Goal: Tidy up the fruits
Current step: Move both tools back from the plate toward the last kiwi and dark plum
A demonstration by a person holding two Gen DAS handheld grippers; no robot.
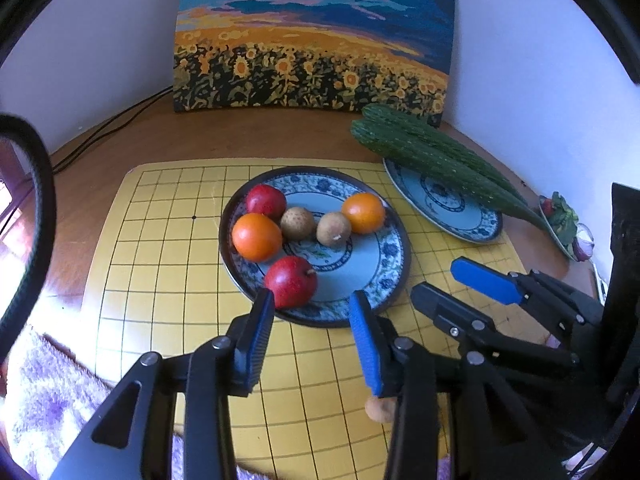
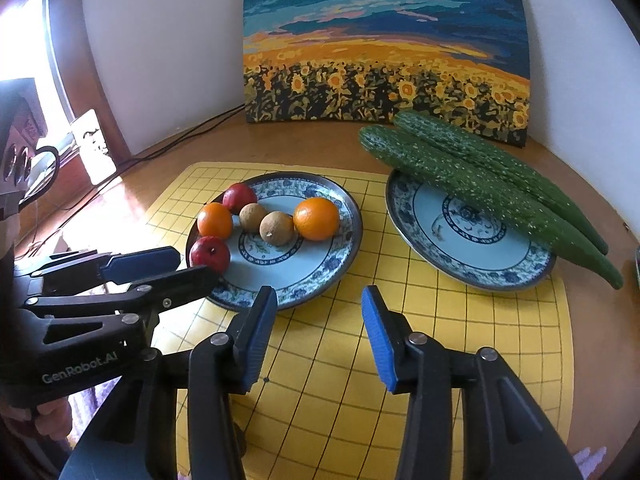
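A blue-patterned plate (image 1: 372, 268) (image 2: 316, 272) on the yellow grid mat holds two red apples (image 1: 291, 281) (image 2: 210, 254), two oranges (image 1: 256, 237) (image 2: 316, 218) and two small brown fruits (image 1: 333, 229) (image 2: 277, 228). A second plate (image 1: 460, 212) (image 2: 480, 248) to its right carries two cucumbers (image 1: 436, 156) (image 2: 480, 184). My left gripper (image 1: 312, 304) (image 2: 188, 266) is open and empty, just in front of the near apple. My right gripper (image 2: 318, 300) (image 1: 444, 284) is open and empty, above the mat before the plates.
A sunflower painting (image 1: 312, 40) leans on the wall behind the plates. Black cables (image 1: 112, 128) run along the back left of the wooden table. A small dish of vegetables (image 1: 564, 220) sits at the far right. The yellow mat (image 2: 460, 340) spreads under both grippers.
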